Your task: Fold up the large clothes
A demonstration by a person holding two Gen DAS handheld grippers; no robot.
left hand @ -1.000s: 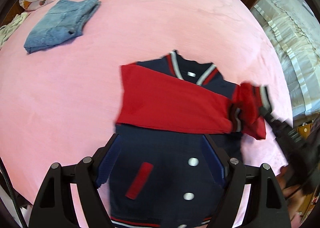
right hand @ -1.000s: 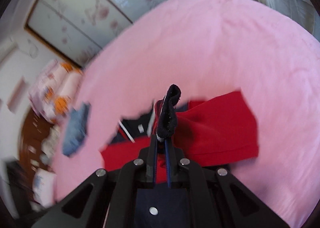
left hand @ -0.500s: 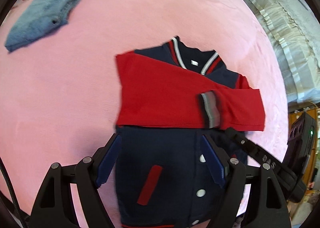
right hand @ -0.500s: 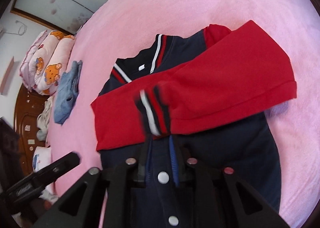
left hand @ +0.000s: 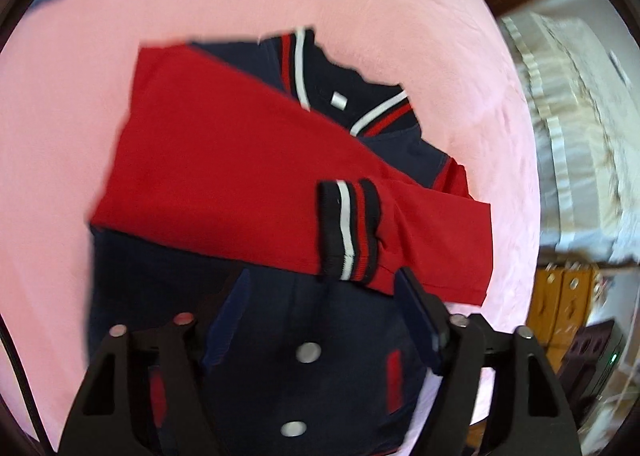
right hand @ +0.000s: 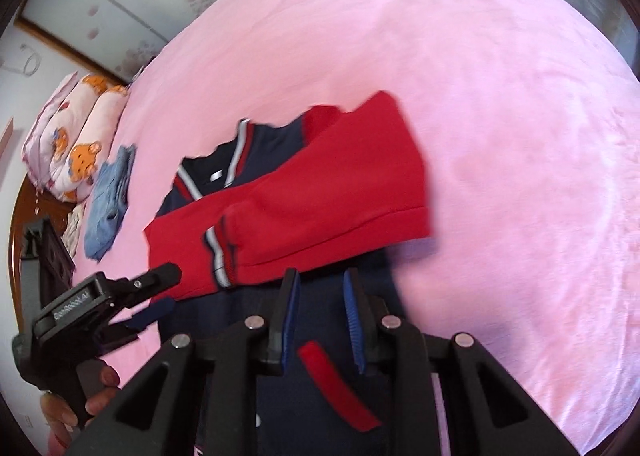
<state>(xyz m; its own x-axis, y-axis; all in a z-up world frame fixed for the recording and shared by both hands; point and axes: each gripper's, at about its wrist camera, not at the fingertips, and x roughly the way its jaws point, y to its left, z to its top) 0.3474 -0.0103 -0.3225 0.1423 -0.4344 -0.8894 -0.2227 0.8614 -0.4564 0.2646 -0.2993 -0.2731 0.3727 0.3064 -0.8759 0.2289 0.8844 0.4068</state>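
Where the pink bed cover (right hand: 500,116) spreads across both views, one jacket (left hand: 280,336) lies flat on it, front side up, collar pointing away from the cameras. Item: jacket, navy body with red sleeves, collar (left hand: 344,96) striped red and white, snap buttons (left hand: 307,352) down the front, red-trimmed pockets (right hand: 340,388) on the lower body. Both sleeves are folded across the chest; the upper sleeve ends in a striped cuff (left hand: 348,230) resting on the other sleeve, near the jacket's middle. Item: left tool (left hand: 320,316), above the lower front of the jacket, pointing steeply down; its jaws stand fairly wide and are closing, with nothing gripped between the blue pads, only jacket fabric beneath. The right wrist view shows the same tool at lower left (right hand: 156,296), gripped by a hand (right hand: 80,396). Item: right tool (right hand: 320,320), also over the jacket's lower front, near a red pocket strip; jaws narrow but parted, holding nothing. Item: folded denim garment (right hand: 108,208), on the bed well apart from the jacket, near the far edge. Item: quilt with bear print (right hand: 76,136), rolled, beside the denim at the head of the bed. Item: white ruffled bedding (left hand: 580,136), off the bed's side in the left wrist view, detail blurred.
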